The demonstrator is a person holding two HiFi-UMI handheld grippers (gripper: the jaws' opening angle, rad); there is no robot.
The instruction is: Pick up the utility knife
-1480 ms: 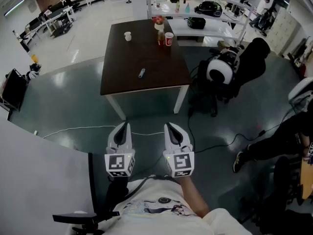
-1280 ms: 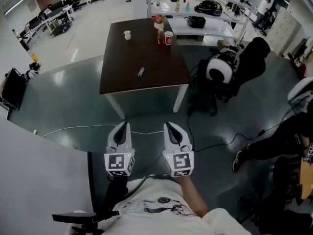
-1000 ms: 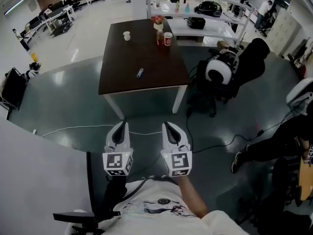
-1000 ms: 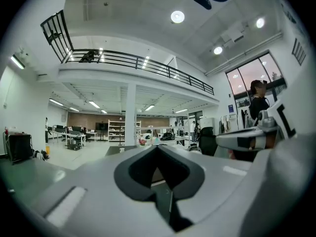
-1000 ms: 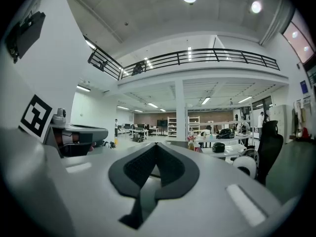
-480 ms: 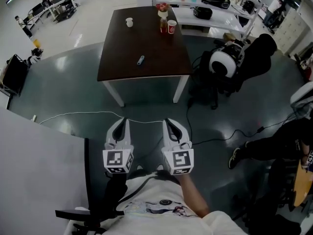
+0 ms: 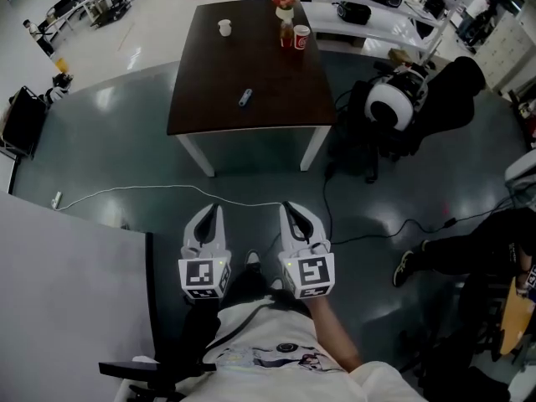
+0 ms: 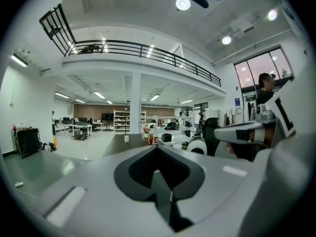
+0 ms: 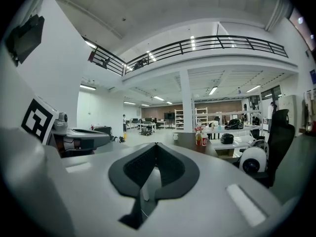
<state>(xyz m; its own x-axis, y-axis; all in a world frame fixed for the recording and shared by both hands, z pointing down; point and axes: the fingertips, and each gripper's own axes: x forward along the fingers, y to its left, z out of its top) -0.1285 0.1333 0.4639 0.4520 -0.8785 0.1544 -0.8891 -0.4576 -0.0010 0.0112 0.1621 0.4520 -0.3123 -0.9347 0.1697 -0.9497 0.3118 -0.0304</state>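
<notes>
The knife (image 7: 244,97) is lying on the dark bench (image 7: 201,107), near the middle of its top and a little toward the near edge, with bare wood all round it. A white cup (image 7: 224,28) is standing toward the bench's far left. A red cup (image 7: 301,37) is standing at the far right, just beside a bottle (image 7: 287,33). The left tool (image 7: 214,212) and the right tool (image 7: 289,210) are hovering side by side over the dark floor (image 7: 109,149), close to the person's body and well apart from the bench, both pointing toward it. A white cable (image 7: 126,189) is running across the floor between the tools and the bench legs. In the left gripper view the left tool (image 8: 157,149) is showing its jaws pressed together with nothing between them. The bench (image 8: 122,141) is sitting far off beyond the tips. In the right gripper view the right tool (image 9: 155,148) is likewise showing its jaws together and empty, with the bench (image 9: 190,139) and the red cup (image 9: 204,141) small in the distance. The knife is too small to make out in either gripper view. A black chair (image 7: 435,99) is standing to the right of the bench.
</notes>
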